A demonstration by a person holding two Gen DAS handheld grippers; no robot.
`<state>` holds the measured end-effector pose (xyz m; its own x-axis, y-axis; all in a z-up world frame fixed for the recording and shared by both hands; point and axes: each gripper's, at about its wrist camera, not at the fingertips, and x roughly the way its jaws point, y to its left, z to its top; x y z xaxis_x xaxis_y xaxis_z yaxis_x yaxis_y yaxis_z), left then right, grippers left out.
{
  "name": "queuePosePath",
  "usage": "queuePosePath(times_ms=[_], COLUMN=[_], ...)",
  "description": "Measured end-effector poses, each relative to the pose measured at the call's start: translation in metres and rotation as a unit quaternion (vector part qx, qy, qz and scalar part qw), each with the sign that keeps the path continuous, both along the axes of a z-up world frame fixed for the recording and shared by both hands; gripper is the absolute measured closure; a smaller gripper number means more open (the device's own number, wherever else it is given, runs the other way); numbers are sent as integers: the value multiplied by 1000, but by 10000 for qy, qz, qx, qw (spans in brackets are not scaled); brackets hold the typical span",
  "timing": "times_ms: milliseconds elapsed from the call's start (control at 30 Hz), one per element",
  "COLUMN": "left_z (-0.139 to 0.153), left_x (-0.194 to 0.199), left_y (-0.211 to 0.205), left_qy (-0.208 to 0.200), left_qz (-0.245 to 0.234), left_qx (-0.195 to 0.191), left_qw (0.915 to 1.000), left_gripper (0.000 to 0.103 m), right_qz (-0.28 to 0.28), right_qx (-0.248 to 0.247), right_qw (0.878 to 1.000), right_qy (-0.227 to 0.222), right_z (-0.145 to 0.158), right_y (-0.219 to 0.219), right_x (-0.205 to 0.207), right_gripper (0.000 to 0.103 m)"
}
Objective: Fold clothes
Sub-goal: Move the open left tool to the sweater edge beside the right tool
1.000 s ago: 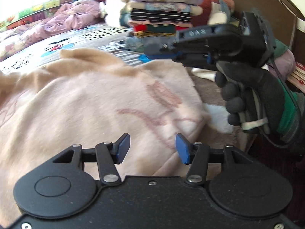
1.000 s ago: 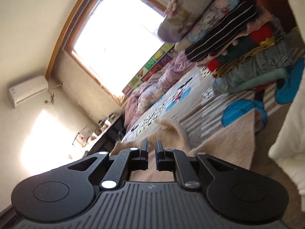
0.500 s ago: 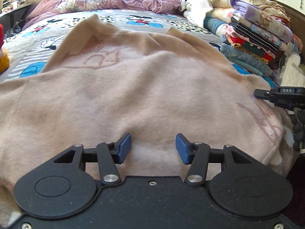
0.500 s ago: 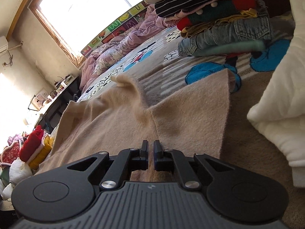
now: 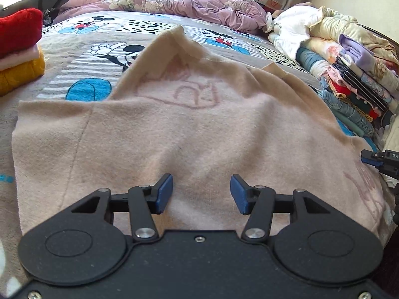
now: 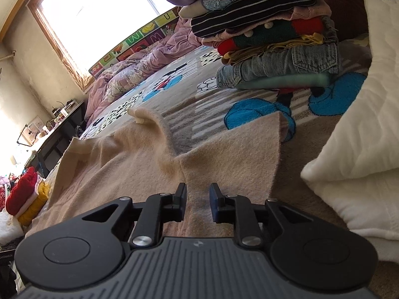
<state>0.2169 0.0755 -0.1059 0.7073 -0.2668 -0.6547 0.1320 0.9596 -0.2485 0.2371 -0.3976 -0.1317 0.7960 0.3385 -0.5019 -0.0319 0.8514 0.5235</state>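
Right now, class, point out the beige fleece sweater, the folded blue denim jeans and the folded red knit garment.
beige fleece sweater (image 5: 199, 129), left wrist view, chest.
folded blue denim jeans (image 6: 286, 68), right wrist view, folded side.
folded red knit garment (image 5: 17, 31), left wrist view, front.

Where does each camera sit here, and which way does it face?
Left wrist: on the left gripper, open, looking across the beige sweater up the bed; the right gripper's tip shows at the frame's right edge.
Right wrist: on the right gripper, open, low over the sweater, facing the window.
Shared: sweater, folded stack.
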Motion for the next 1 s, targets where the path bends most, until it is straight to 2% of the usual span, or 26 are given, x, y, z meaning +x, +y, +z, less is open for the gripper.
queuePosePath(times_ms=[133, 200, 300, 333, 367, 400, 467, 533, 600, 667, 767, 833, 1000], left_z=[2, 3, 1, 0, 0, 1, 3, 1, -2, -1, 5, 11, 29], left_x=[10, 16, 27, 30, 33, 35, 38, 39, 40, 40, 40, 44, 63], left_y=[24, 37, 62, 70, 77, 80, 84, 98, 118, 135, 147, 142, 122], left_qy=[44, 52, 85, 89, 93, 57, -16, -28, 111, 180, 183, 117, -142], left_qz=[197, 482, 718, 744, 771, 868, 1057, 1180, 1441, 1704, 1885, 1841, 1516], left_qx=[-281, -133, -101, -116, -129, 243, 985, 1274, 1122, 1137, 1245, 1468, 1422], left_qw=[9994, 9987, 9973, 9971, 9969, 9959, 9895, 9848, 9831, 9786, 9740, 9718, 9781], left_gripper=[50, 40, 40, 46, 47, 52, 54, 47, 47, 41, 42, 43, 43], right_qz=[116, 207, 366, 419, 464, 508, 598, 678, 760, 843, 994, 1077, 1240], right_qx=[-94, -188, -327, -362, -404, -457, -563, -621, -645, -693, -796, -894, -1077], right_qw=[9999, 9996, 9988, 9985, 9981, 9977, 9966, 9957, 9949, 9939, 9917, 9899, 9862], right_qy=[-8, -24, -33, -32, -35, -44, -77, -124, -161, -175, -195, -214, -182], right_z=[7, 11, 16, 18, 19, 22, 27, 32, 37, 41, 46, 50, 54], right_y=[8, 12, 18, 20, 22, 24, 29, 33, 38, 44, 53, 59, 72], right_x=[6, 11, 22, 27, 31, 36, 45, 53, 63, 72, 86, 97, 123], right_gripper=[72, 71, 71, 70, 70, 70, 69, 67, 63, 61, 61, 61, 60])
